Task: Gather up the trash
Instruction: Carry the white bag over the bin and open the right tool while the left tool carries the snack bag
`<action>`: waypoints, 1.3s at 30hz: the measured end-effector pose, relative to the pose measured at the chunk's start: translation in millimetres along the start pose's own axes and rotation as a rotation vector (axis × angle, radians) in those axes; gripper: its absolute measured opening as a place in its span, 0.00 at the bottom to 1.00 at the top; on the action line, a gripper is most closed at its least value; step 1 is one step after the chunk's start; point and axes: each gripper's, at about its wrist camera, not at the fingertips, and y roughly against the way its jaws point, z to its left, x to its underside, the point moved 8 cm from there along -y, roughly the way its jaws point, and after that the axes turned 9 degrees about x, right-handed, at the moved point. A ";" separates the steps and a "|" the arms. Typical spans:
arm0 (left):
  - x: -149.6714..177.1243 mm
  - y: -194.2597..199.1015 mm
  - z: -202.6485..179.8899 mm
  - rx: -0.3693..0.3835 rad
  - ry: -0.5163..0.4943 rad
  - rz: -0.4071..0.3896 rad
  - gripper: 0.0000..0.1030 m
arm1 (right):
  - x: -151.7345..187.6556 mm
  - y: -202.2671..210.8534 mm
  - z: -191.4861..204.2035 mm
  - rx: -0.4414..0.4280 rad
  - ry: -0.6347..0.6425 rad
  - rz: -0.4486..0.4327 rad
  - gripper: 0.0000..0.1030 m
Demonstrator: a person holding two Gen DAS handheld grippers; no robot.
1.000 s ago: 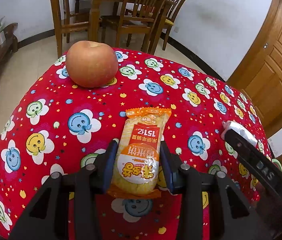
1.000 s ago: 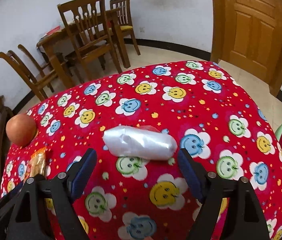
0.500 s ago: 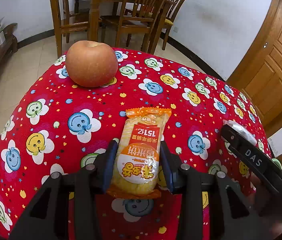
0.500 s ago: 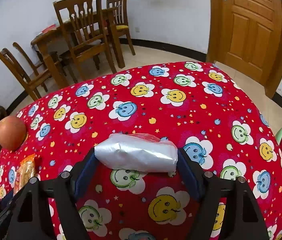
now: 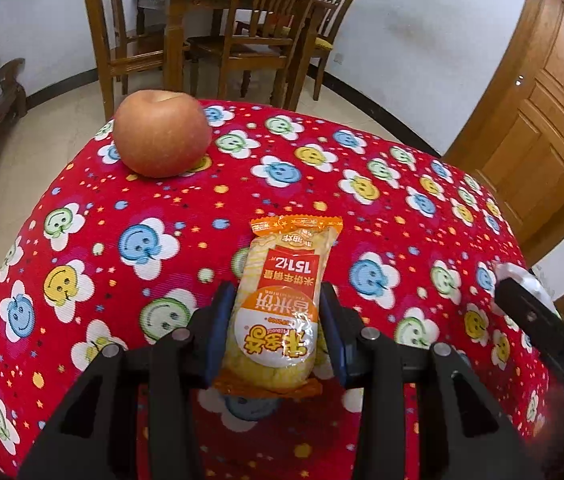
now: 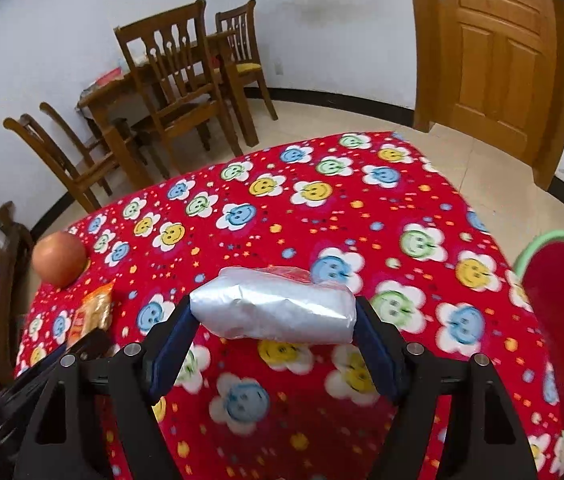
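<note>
In the left wrist view, the left gripper (image 5: 274, 332) sits low in the frame, its blue pads pressed against both sides of an orange-and-yellow rice cracker packet (image 5: 282, 308). The packet's far end points toward the frame's middle, over the red smiley-flower cloth of the worktop (image 5: 122, 208). A reddish apple (image 5: 162, 132) rests on the cloth at upper left, well apart from the packet.

In the right wrist view, the right gripper (image 6: 274, 320) is closed on the two ends of a crumpled silver wrapper (image 6: 274, 308), which lies crosswise between the pads at the frame's centre, seemingly lifted off the cloth. A bit of red plastic shows behind its top edge. At the right edge stands a red bin with a green rim (image 6: 562, 320), beside the worktop. Wooden chairs (image 6: 178, 80) stand at upper left.
</note>
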 end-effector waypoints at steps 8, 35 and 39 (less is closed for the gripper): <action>1.8 14.1 -32.1 0.060 -0.049 -0.013 0.41 | 8.1 43.6 -43.5 0.010 -0.046 -0.037 0.75; 68.0 48.3 -195.0 0.276 -0.279 0.079 0.41 | 68.6 86.4 -246.8 0.169 -0.314 -0.031 0.76; 81.6 45.0 -217.6 0.299 -0.315 0.109 0.41 | 75.7 81.9 -265.8 0.175 -0.346 -0.014 0.77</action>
